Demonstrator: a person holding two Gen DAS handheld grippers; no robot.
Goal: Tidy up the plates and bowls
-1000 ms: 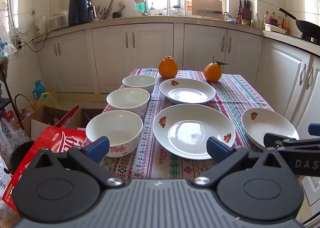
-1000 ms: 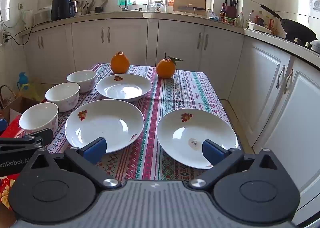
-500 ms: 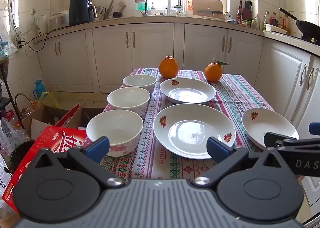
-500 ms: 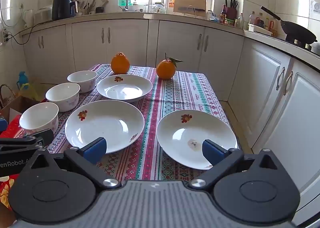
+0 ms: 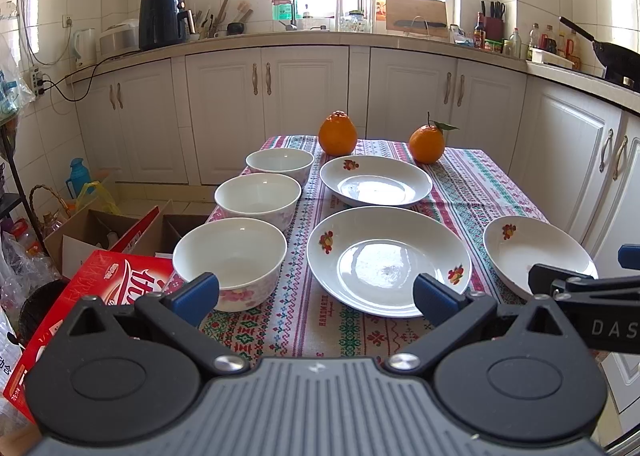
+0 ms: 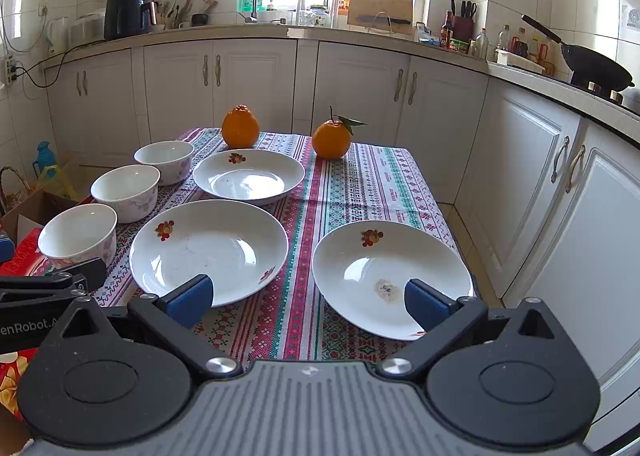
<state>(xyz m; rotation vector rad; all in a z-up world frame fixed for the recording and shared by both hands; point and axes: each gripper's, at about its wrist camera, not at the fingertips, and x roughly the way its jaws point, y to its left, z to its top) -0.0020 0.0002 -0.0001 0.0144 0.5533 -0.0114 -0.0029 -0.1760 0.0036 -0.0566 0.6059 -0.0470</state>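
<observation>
my left gripper point(image 5: 316, 298) and right gripper point(image 6: 308, 298) gape wide, empty, above the near table edge. three bowls point(image 5: 258, 198) sit in a left row, three plates point(image 5: 390, 260) beside them. cloth point(image 5: 332, 314) reads "handmade"; right gripper shows "das".

Readable lettering on the grippers and tablecloth

The right gripper point(image 5: 592, 326) bore "DAS", cut off at the frame's edge; the left gripper point(image 6: 28, 326) bore "enRobot.A", likewise cut off; the tablecloth point(image 5: 332, 314) read "HANDMADE" near the large plate; the red box point(image 5: 100, 284) carried white characters, unreadable.
</observation>
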